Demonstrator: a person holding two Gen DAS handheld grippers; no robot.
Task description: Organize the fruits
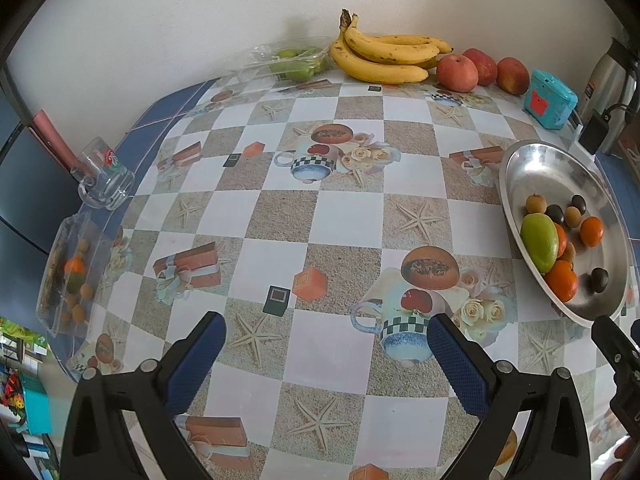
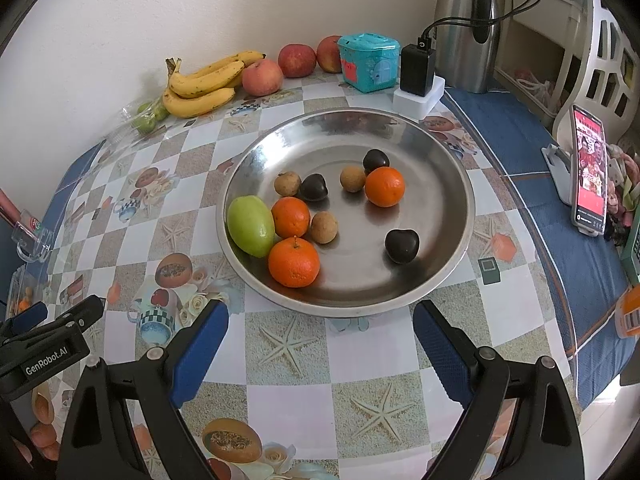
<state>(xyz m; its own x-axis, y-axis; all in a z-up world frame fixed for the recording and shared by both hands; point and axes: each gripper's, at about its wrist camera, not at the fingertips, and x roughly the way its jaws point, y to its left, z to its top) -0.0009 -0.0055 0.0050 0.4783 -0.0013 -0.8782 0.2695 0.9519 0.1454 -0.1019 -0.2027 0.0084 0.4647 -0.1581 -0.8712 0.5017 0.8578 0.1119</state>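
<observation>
Grippers both idle over the tablecloth [image 1: 328,216], nothing between the fingers. My left gripper [image 1: 326,356] has its jaws spread wide, and sits left of the steel plate [image 2: 448,184]. My right gripper [image 2: 320,344] is also wide apart, just short of the plate's near rim. Left of the plate, at the table edge, I see a clear tray [image 1: 66,276] with small fruit inside and a glass mug [image 1: 106,178] beside it. On the plate: green mango [image 2: 250,226] at the left rim, three oranges [image 2: 294,262], brown longans [image 2: 324,227], dark fruits [image 2: 402,246]. Behind the plate, along the wall, bananas [image 2: 200,84], apples [image 2: 262,77], then a teal box [image 2: 370,62].
</observation>
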